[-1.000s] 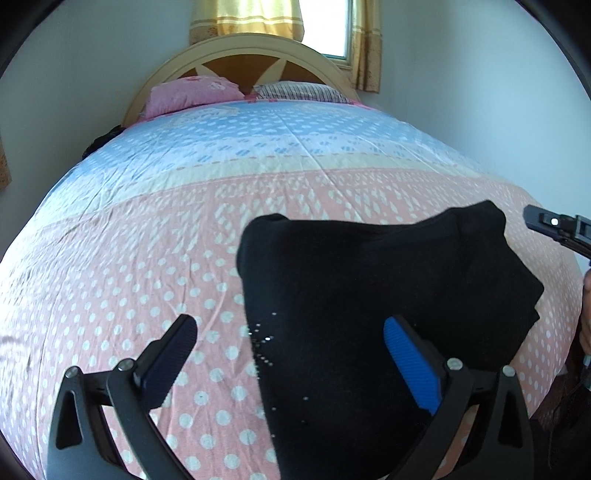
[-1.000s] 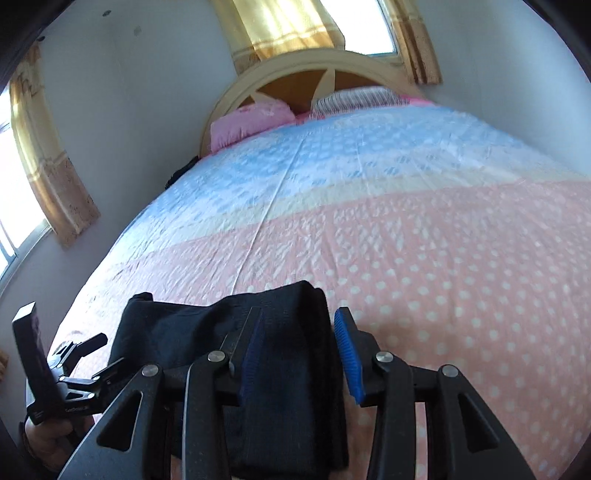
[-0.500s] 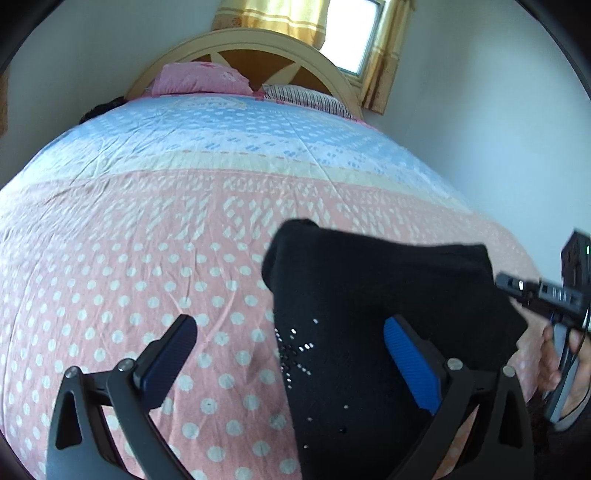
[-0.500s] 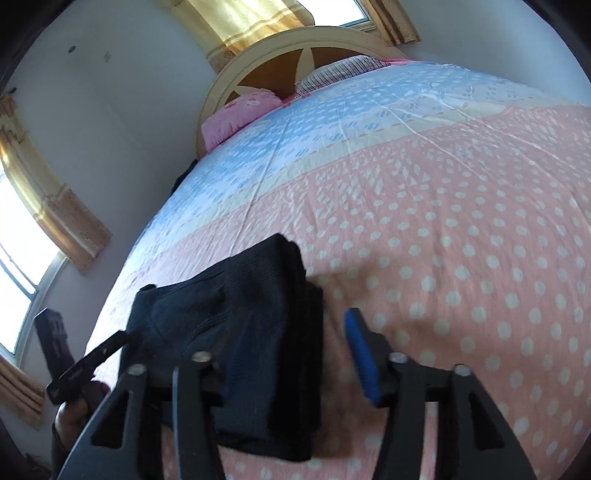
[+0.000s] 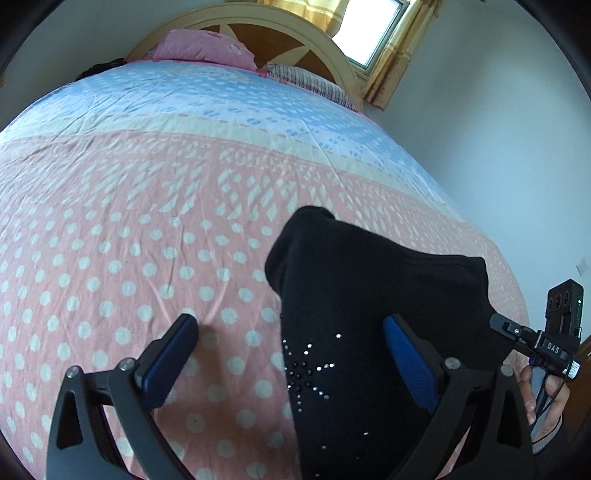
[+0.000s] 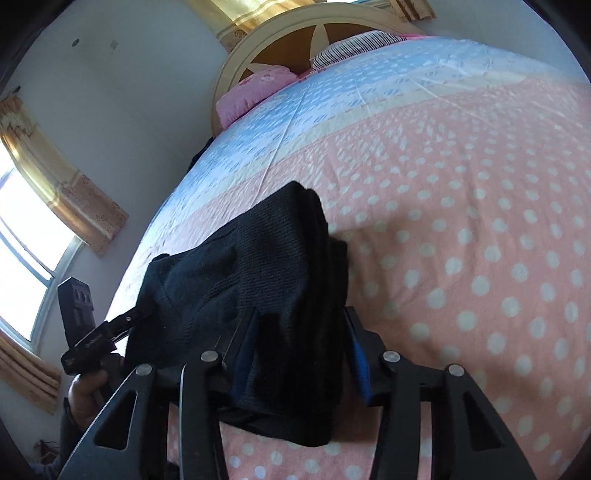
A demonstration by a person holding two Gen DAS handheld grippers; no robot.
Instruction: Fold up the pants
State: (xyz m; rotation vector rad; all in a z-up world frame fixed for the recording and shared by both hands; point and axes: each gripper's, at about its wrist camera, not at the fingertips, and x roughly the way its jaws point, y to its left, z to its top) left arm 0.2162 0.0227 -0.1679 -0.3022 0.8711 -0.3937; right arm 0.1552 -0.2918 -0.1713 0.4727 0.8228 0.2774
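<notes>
The black pants (image 5: 354, 314) lie folded in a thick bundle on the pink dotted bedspread (image 5: 110, 240), with small sparkling studs on the near part. My left gripper (image 5: 291, 354) is open, its left finger on the bedspread and its right finger over the pants. In the right wrist view the pants (image 6: 258, 280) lie bunched between the fingers of my right gripper (image 6: 299, 354), which stands open around the bundle's right end. The right gripper also shows in the left wrist view (image 5: 535, 339), held by a hand.
The bed reaches back to a pink pillow (image 5: 207, 48), a striped pillow (image 5: 310, 85) and a curved headboard (image 5: 303, 33). White walls flank the bed. Windows with yellow curtains (image 6: 66, 192) are on the left and behind.
Both grippers have moved closer to the bundle and tilted. The right gripper's fingers now straddle the bundle's right end, where before they stood beside it.
</notes>
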